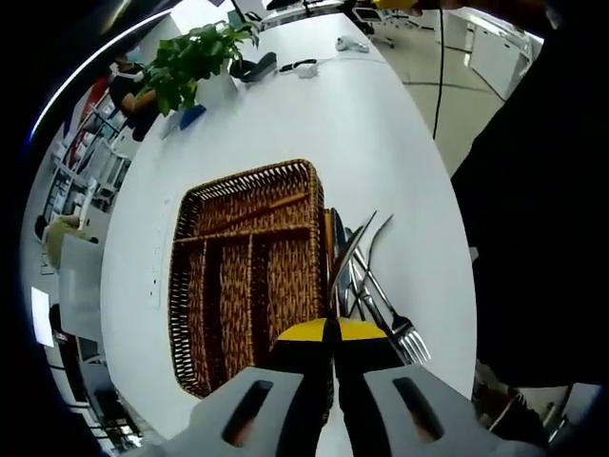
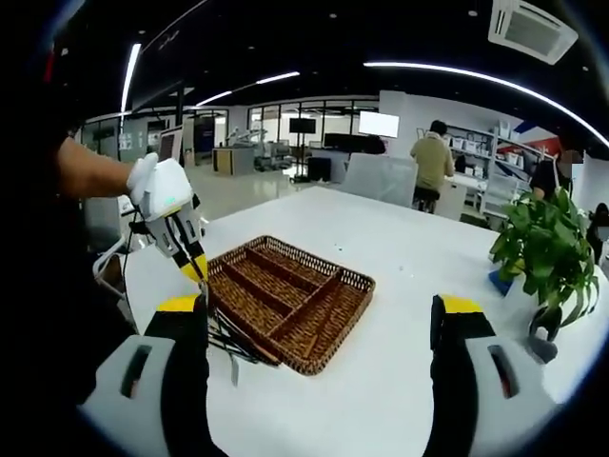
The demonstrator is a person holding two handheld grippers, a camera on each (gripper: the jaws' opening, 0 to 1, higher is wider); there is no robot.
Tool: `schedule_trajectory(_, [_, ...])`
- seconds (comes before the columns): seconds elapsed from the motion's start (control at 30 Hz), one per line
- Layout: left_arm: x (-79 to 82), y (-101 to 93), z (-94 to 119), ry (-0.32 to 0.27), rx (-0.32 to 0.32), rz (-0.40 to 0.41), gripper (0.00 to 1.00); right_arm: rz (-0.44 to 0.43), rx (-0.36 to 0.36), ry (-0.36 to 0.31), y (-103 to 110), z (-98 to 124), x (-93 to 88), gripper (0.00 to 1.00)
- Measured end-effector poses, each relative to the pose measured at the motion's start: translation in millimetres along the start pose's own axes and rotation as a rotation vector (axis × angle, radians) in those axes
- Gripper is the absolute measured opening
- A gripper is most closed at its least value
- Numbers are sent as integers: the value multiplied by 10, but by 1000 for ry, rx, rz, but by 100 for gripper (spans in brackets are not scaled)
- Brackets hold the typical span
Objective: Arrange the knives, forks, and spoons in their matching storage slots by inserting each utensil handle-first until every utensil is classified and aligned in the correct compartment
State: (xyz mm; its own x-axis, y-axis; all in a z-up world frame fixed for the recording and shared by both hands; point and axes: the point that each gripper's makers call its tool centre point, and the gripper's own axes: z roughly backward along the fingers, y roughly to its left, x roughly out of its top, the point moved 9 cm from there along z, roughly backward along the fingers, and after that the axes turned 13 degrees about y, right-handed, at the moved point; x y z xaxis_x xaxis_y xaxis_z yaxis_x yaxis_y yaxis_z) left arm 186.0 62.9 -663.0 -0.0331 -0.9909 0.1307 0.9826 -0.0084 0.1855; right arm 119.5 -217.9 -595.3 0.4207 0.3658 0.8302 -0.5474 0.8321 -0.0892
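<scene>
A brown wicker tray (image 1: 190,286) with several slots lies on the white table (image 1: 314,124). A brown stick-like piece (image 1: 259,210) rests in its wide cross compartment. Loose forks and knives (image 1: 381,305) lie in a heap just right of the tray. My left gripper (image 1: 333,333) hovers over that heap with its yellow-tipped jaws pressed together on a slim metal utensil (image 1: 354,249). In the right gripper view the left gripper (image 2: 195,267) hangs above the utensils (image 2: 233,345) at the corner of the tray (image 2: 354,283). My right gripper (image 2: 319,328) is open, well short of the tray.
A potted plant (image 1: 195,57) (image 2: 547,248) stands at one end of the table, with a computer mouse (image 1: 352,43) and a dark object (image 1: 257,69) near it. The table edge runs close beside the utensil heap. A person (image 2: 433,162) stands among desks behind.
</scene>
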Motion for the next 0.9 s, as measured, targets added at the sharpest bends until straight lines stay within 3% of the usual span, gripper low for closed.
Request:
schedule_trajectory(0.5, [2,286,77,11,37,31,0,-39,-7,0,22,45,-47,100])
schedule_trajectory(0.9, [-29,483,25,19,45,28,0,-55,79,85,142,-34,-136,100])
